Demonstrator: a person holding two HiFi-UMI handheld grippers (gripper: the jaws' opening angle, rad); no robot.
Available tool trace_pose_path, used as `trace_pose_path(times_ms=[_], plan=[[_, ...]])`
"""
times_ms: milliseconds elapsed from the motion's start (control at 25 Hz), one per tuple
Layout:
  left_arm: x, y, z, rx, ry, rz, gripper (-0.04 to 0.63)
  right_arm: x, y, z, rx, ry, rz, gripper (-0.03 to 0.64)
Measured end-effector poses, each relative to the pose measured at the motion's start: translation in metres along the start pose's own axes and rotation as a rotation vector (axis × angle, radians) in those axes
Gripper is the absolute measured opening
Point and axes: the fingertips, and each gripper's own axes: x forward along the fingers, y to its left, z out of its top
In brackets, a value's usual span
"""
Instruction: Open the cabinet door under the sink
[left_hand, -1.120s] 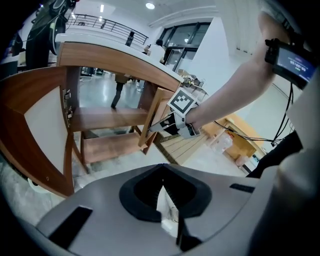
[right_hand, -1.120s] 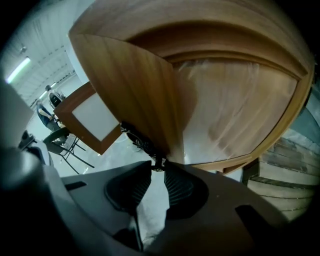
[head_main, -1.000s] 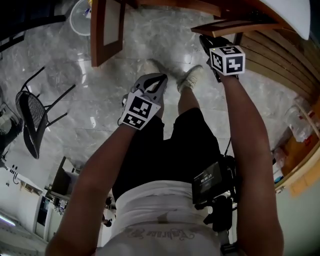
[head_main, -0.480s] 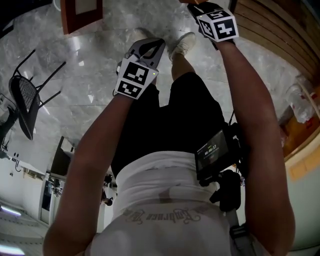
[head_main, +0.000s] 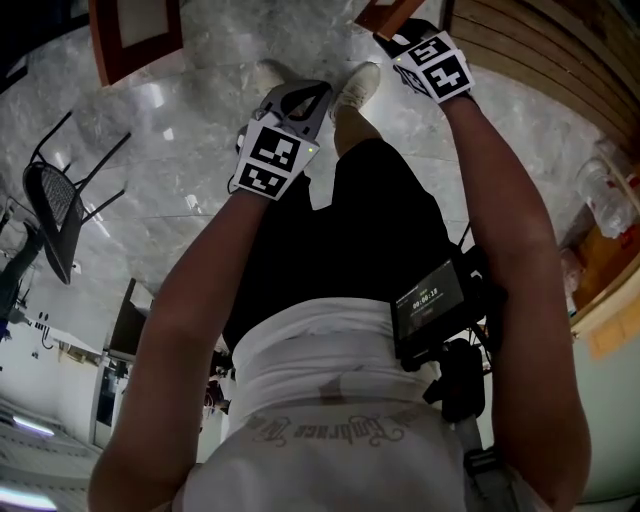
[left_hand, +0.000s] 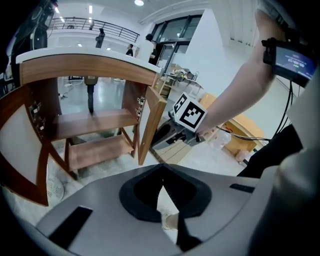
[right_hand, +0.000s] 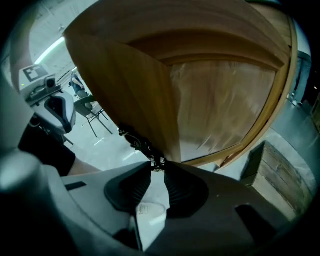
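While the right gripper (right_hand: 157, 167) pinches the free edge of the door (right_hand: 150, 100), its jaws partly spread and closed on the wood beside a small dark fitting, the step in hand reads as swinging that door outward; left gripper (left_hand: 161, 186) pressed together, holding nothing, carried in front of the body.

Task's thing: cabinet (left_hand: 85, 70) under a white top (left_hand: 75, 51); door stands well out from the frame, seen edge-on from the left gripper view; other door (left_hand: 20, 150) also stands open; inside, a shelf (left_hand: 95, 122) and a dark pipe (left_hand: 90, 97) in view.

Judgement: opening looks nearly or fully done; next move calls for carrying the edge along the hinge's arc without twisting, then parting the jaws and drawing clear.

Surface: floor (head_main: 200, 130), grey, marbled, glossy; person's shoe (head_main: 355, 85) on it below the grippers.

Room: black chair (head_main: 55, 215) to the left; slatted wood (head_main: 540, 40) to the right; bright hall with windows beyond the cabinet.
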Motion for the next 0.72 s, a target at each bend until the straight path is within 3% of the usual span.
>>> trace_pose_path(times_ms=[240, 720], plan=[[0.001, 0.001, 0.003, 0.022, 0.012, -0.01, 0.011, 0.001, 0.011, -0.001, -0.075, 0.028, 0.046, 0.089], [-0.002, 0.009, 0.003, 0.044, 0.028, -0.036, 0.011, -0.012, 0.013, -0.022, -0.153, 0.097, 0.047, 0.089]])
